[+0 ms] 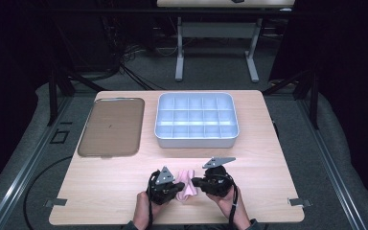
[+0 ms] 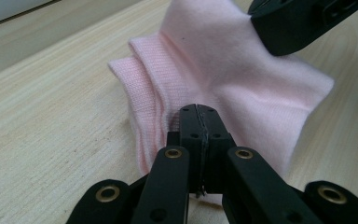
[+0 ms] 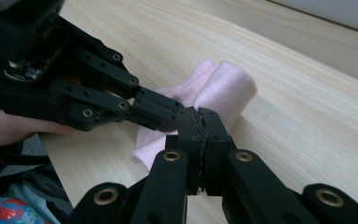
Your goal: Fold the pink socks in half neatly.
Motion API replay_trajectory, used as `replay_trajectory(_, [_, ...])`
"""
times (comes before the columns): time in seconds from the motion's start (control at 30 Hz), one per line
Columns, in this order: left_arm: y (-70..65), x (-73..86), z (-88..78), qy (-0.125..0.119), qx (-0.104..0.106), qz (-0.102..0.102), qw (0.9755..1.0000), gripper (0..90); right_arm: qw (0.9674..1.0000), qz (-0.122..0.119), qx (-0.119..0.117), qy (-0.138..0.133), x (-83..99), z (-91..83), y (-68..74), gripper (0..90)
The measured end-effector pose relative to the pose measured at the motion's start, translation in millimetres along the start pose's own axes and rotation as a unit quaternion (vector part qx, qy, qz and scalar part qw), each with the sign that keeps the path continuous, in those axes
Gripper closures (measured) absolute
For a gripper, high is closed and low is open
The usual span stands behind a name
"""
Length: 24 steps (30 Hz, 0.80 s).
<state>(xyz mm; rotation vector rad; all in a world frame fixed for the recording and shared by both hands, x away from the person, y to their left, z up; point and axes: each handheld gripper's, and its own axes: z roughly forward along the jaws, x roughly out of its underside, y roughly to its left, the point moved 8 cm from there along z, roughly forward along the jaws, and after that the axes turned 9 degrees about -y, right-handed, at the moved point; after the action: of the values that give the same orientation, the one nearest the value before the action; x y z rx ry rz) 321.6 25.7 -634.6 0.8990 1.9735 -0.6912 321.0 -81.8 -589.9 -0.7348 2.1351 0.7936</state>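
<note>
Two handheld grippers meet over one pink sock [image 1: 188, 187] at the near edge of a light wooden table [image 1: 100, 189]. In the left gripper view, the left gripper [image 2: 199, 122] has its two black jaws pressed fully together, pinching the sock's fabric [image 2: 223, 70] near the ribbed cuff. In the right gripper view, the right gripper [image 3: 199, 122] likewise has its jaws closed tight at the sock's edge [image 3: 214, 88], with the left gripper [image 3: 156, 109] just beside it, its tip touching the same cloth. From the high view, the left gripper [image 1: 171, 186] and right gripper [image 1: 202, 182] sit on either side of the sock, each held by one hand [image 1: 143, 208], and each carrying one grey three-cornered plate [image 1: 163, 176] on top.

No writing or labels can be read anywhere.

Farther back on the table lie one flat brown tray [image 1: 111, 127] at the left and one white divided box [image 1: 196, 120] with many small compartments beside it, both well apart from the sock. Beyond the table stands another table's white frame [image 1: 215, 45] on grey carpet.
</note>
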Motion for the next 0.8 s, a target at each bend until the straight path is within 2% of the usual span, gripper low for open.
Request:
replay_trajectory(0.2, [0.0, 0.2, 0.4, -0.002, 0.002, 0.002, 1.0, 89.6, 0.9999, -0.011, -0.007, 0.003, -6.5, 12.4, 6.3, 89.2])
replay_trajectory(0.23, [-0.4, -0.3, -0.8, -0.006, 0.007, -0.003, 1.0, 89.2, 0.9999, -0.013, -0.008, 0.003, -7.2, 15.8, 6.5, 89.2])
replay_trajectory(0.37, [0.1, -8.7, -15.4, -0.031, 0.01, -0.009, 0.9994, 83.3, 1.0, -0.004, -0.009, -0.002, -6.2, 12.9, 3.1, 89.2])
replay_trajectory(0.47, [4.2, -12.7, -24.0, -0.035, 0.004, -0.008, 0.9993, 78.9, 0.9998, 0.005, -0.017, -0.01, -5.3, 9.6, 0.3, 89.2])
replay_trajectory(0.53, [8.7, -13.2, -30.1, -0.033, -0.004, -0.011, 0.9994, 77.4, 0.9996, 0.009, -0.022, -0.013, -4.6, 6.8, -1.5, 89.2])
replay_trajectory(0.63, [16.1, -6.6, -30.4, -0.019, -0.016, -0.017, 0.9996, 76.6, 0.9999, 0.008, -0.01, -0.006, -0.7, 1.6, -5.5, 89.2])
replay_trajectory(0.7, [17.2, -1.0, -25.0, -0.009, -0.016, -0.021, 0.9996, 76.5, 1.0, 0.008, -0.004, -0.003, 0.0, 0.5, -6.4, 89.2])
replay_trajectory(0.8, [15.9, 2.4, -18.1, 0.001, -0.017, -0.017, 0.9997, 77.1, 0.9999, 0.008, -0.007, -0.006, 0.0, -0.8, -6.2, 89.1])
